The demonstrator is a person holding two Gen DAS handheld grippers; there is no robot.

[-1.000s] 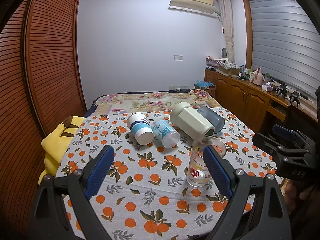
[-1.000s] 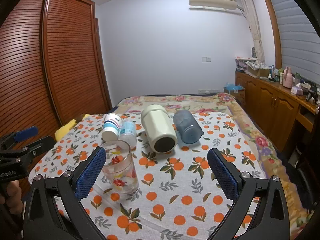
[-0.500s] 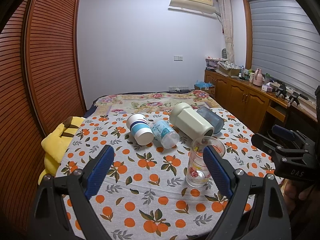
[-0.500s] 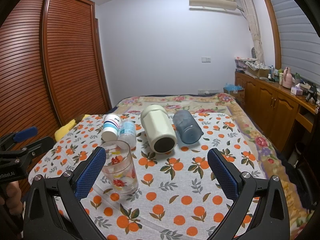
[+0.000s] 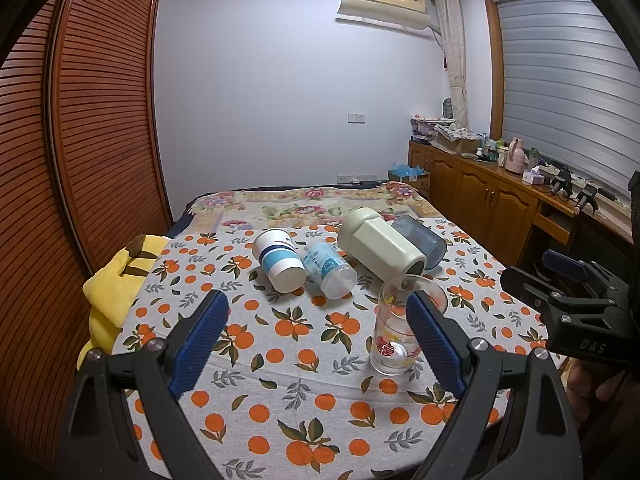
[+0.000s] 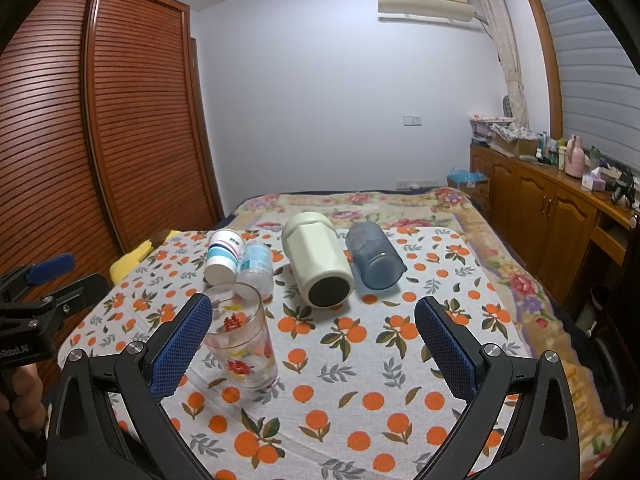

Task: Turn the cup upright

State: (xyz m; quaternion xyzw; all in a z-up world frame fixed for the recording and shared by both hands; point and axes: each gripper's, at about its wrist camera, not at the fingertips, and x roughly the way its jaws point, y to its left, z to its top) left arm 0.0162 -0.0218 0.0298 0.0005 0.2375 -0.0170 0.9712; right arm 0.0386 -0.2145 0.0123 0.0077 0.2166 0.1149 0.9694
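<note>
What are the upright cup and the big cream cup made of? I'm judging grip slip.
The upright cup looks like clear, glossy glass: the cloth shows through it, with printed red and yellow motifs. The big cream cup, lying on its side, looks like matte, opaque plastic, perhaps ceramic, with faceted walls and a dark interior.

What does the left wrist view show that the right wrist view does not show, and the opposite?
Only the left wrist view shows the open left gripper from behind, and most of the yellow plush.

Only the right wrist view shows the open right gripper from behind, and the cream cup's dark mouth head-on.

Both show the upright glass and four cups lying on the orange-print cloth.
</note>
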